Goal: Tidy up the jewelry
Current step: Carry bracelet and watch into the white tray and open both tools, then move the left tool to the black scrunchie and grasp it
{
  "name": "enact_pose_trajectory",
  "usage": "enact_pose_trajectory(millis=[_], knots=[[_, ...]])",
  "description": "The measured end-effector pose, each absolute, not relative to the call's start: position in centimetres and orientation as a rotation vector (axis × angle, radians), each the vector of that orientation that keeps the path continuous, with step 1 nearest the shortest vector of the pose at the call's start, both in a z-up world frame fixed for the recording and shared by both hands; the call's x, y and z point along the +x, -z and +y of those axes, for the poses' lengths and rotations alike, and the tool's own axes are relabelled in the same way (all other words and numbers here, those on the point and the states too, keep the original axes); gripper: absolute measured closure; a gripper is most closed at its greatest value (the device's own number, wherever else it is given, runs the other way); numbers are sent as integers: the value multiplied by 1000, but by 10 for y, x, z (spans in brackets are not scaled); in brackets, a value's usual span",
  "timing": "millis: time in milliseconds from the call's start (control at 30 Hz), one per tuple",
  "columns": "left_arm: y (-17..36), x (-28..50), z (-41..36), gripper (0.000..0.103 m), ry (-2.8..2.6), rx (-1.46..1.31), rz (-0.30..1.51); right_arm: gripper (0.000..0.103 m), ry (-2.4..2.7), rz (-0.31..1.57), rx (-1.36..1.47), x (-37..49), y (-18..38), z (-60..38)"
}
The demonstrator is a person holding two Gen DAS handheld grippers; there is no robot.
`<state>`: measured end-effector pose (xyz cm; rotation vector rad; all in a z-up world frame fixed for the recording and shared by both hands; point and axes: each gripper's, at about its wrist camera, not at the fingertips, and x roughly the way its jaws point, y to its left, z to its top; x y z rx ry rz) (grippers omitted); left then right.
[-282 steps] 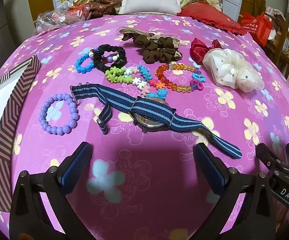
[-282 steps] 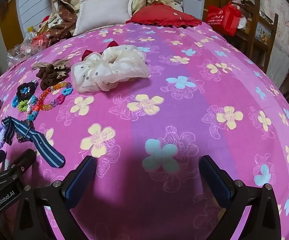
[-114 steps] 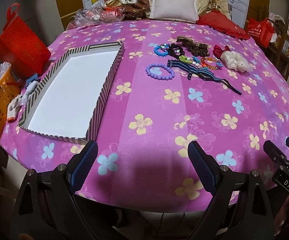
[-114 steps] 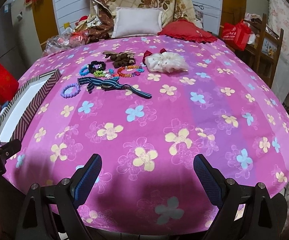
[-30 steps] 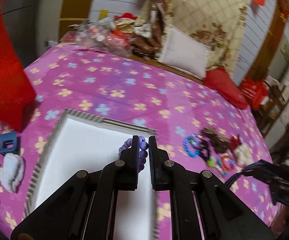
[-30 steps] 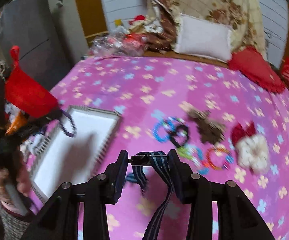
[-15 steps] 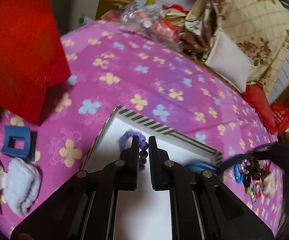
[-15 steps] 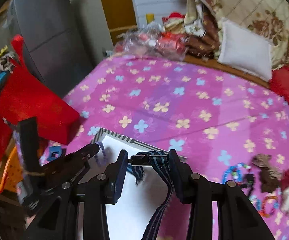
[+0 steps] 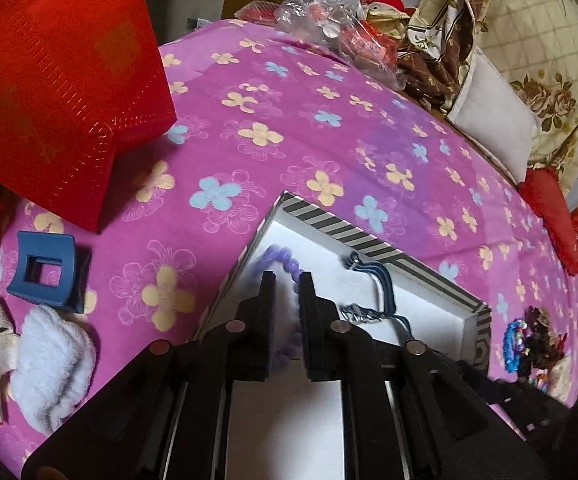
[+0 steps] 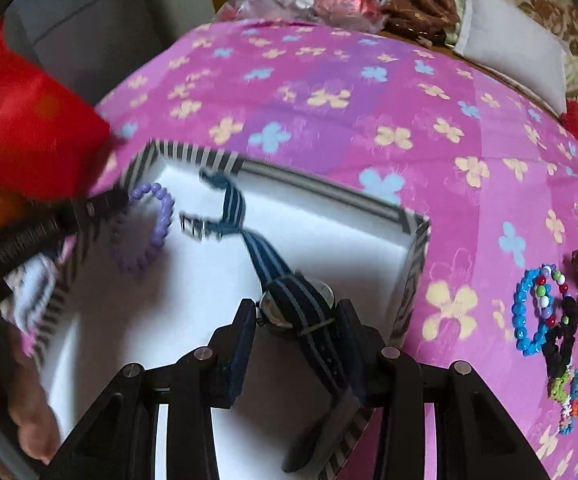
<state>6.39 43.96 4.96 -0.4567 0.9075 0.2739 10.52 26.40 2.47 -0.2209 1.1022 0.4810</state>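
Observation:
A white tray with a striped rim point(image 9: 349, 236) point(image 10: 193, 156) lies on the pink flowered bedspread. My left gripper point(image 9: 288, 280) hangs over its far left corner. Its jaws are opening, and the blurred purple bead bracelet point(image 9: 283, 258) sits loosely between them, the pads no longer pressing it. From the right wrist view the bracelet point(image 10: 145, 236) rests in the tray by the left gripper point(image 10: 103, 205). My right gripper point(image 10: 295, 316) is shut on the watch point(image 10: 289, 308). Its blue striped strap point(image 10: 233, 204) point(image 9: 377, 280) trails across the tray floor.
A red bag point(image 9: 57, 92), a blue hair claw point(image 9: 45, 272) and white cloths point(image 9: 49, 360) lie left of the tray. More bracelets and scrunchies point(image 10: 541, 312) are heaped to its right. Pillows point(image 9: 489, 120) line the far edge. A hand point(image 10: 33, 420) shows at lower left.
Both grippers have come down over the tray. The left jaws have parted around the bracelet, which now blurs. The watch strap's end has reached the tray floor.

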Motion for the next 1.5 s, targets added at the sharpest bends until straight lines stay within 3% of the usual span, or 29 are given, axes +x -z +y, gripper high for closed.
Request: enact_pose_trajectory(millis=[100,167,267,700,967,1267,1500], knots=[[-57,59,438,70,-285,-454,893,61,-472,1092,-254,100,-26,267],[-63,57,436,66,-288,-444,872,53,-474,1074,-247,99,-33,265],[-71,54,432,62,-291,-430,845,52,-474,1041,-234,94,-47,258],[-100,29,381,62,-310,-254,775,52,-320,859,-228,-2,-90,144],[-114,1,319,62,-234,-147,731,52,-150,980,-206,-46,-56,12],[-94,-6,240,62,-13,-182,868,51,-35,998,33,-70,-46,-124],[-79,17,180,62,63,-105,931,51,-62,991,65,-54,-29,-149]])
